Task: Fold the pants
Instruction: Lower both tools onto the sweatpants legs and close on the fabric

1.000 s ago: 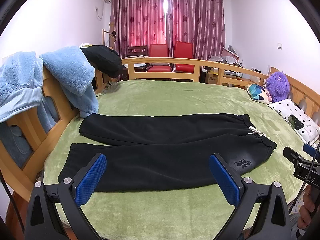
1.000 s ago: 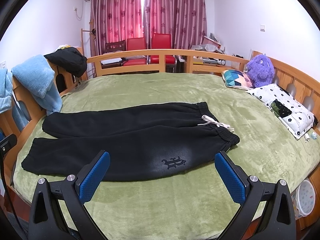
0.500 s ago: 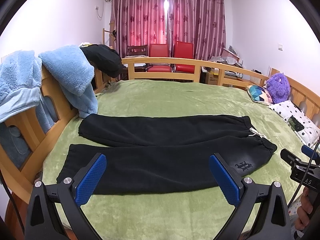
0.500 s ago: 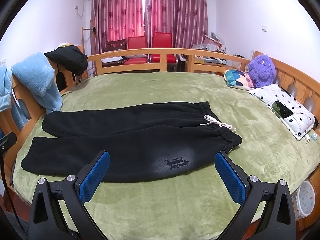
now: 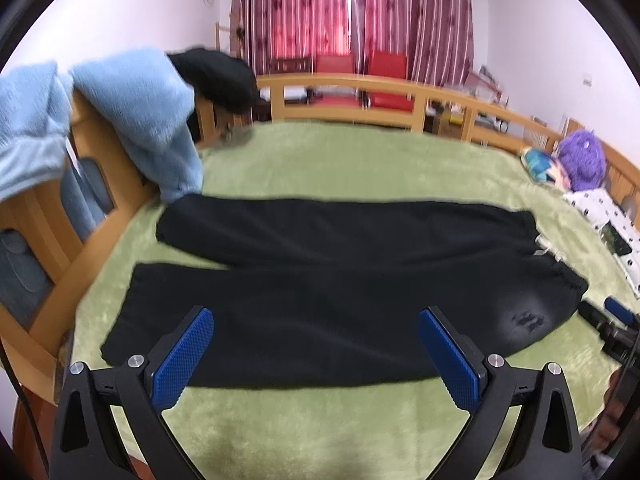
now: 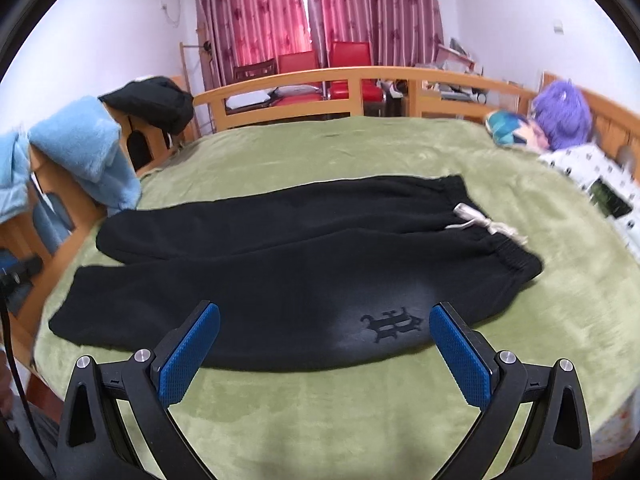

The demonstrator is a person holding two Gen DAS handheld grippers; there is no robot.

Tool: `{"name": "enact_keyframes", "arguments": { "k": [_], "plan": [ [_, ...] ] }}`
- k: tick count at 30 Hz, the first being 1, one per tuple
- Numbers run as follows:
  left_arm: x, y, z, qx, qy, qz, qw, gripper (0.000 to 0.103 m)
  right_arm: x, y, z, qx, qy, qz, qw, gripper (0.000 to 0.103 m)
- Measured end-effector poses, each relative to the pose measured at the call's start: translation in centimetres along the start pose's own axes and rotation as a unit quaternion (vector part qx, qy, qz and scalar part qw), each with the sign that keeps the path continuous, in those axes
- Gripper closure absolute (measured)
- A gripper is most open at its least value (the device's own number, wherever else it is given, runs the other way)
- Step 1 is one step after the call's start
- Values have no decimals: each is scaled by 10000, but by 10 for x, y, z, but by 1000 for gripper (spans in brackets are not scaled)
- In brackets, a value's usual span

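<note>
Right wrist: tongs (image 6: pixel 325 354) wide apart, empty, above pants (image 6: pixel 280 276).

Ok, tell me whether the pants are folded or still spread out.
Spread out, unfolded: the black pants lie flat on the green blanket, both legs side by side at full length.

Black sweatpants (image 6: pixel 288 276) are laid flat on the green blanket (image 6: pixel 360 408), waistband to the right, white drawstring (image 6: pixel 486 226) exposed. The right gripper (image 6: pixel 325 350) is held spread wide above the near leg, nothing grasped.
</note>
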State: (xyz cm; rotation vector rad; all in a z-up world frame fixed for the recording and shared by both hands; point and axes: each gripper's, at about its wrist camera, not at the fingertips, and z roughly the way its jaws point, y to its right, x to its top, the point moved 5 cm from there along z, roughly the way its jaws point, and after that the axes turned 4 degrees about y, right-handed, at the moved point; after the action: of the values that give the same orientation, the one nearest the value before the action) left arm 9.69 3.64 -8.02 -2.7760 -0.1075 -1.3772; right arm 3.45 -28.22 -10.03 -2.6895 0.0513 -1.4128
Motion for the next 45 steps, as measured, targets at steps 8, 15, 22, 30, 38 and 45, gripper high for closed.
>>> {"name": "enact_keyframes", "arguments": {
  "k": [8, 15, 22, 30, 38, 45],
  "plan": [
    [-39, -17, 64, -100, -683, -236, 9973, 15, -22, 20, 56, -206, -453, 15, 9988, 3],
    [-71, -43, 100, -203, -1123, -525, 9921, 46, -50, 26, 93, -756, -953, 116, 9925, 38],
    [-86, -73, 109, -230, -1339, -688, 9883, 52, -65, 22, 92, -654, -1094, 448, 9908, 38],
    [-109, -101, 118, -373, -1524, -1432, 9772, 32, -77, 40, 100, -699, -1343, 658, 9863, 38],
    [-141, -138, 131, -202, -1598, -2371, 9580, 26, -80, 95, 90, -1071, -1245, 1100, 9803, 30],
    [-138, -154, 154, -153, -1519, -2717, 9502, 25, -73, 146, 98, -844, -1115, 2010, 9696, 29]
  ]
}}
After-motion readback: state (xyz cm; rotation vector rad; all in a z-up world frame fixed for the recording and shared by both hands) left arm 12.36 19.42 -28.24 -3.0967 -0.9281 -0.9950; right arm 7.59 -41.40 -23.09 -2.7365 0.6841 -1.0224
